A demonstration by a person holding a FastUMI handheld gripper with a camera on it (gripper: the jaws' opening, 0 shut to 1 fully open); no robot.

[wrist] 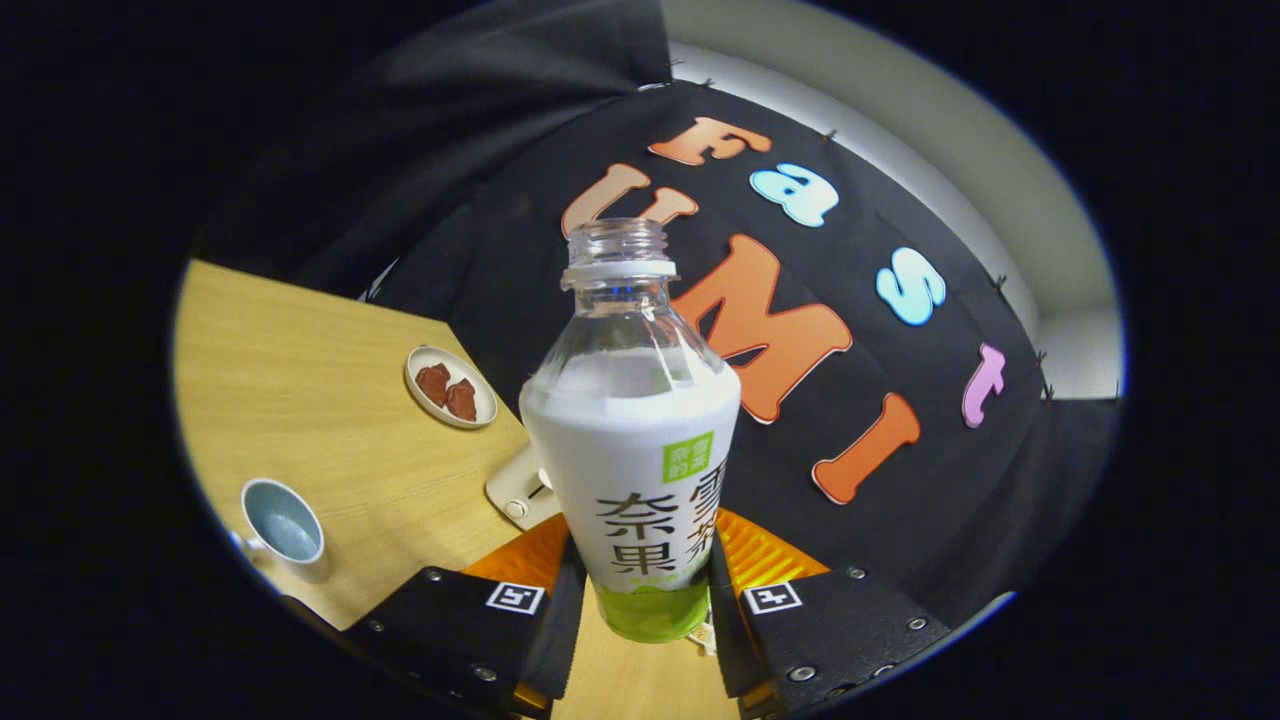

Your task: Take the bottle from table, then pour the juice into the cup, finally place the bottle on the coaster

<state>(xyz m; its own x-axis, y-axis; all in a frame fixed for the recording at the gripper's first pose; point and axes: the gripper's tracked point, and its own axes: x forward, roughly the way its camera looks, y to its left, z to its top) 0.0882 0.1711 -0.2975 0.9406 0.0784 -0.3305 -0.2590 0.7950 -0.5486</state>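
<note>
Fingers (640,600) clamped on the uncapped bottle (635,440), lifted clear of the worktop (300,400) for carrying toward the cup (283,522).

Between fingers: taken by bottle (633,440), gripper (640,600) clamped on its lower body, no gap either side
Cup (283,522): on table (300,400), off to the side, open wood all round
Plate (450,386): farther along table, apart from cup
White object (520,487): just behind bottle, at table edge
Beyond bottle: booth wall
</note>
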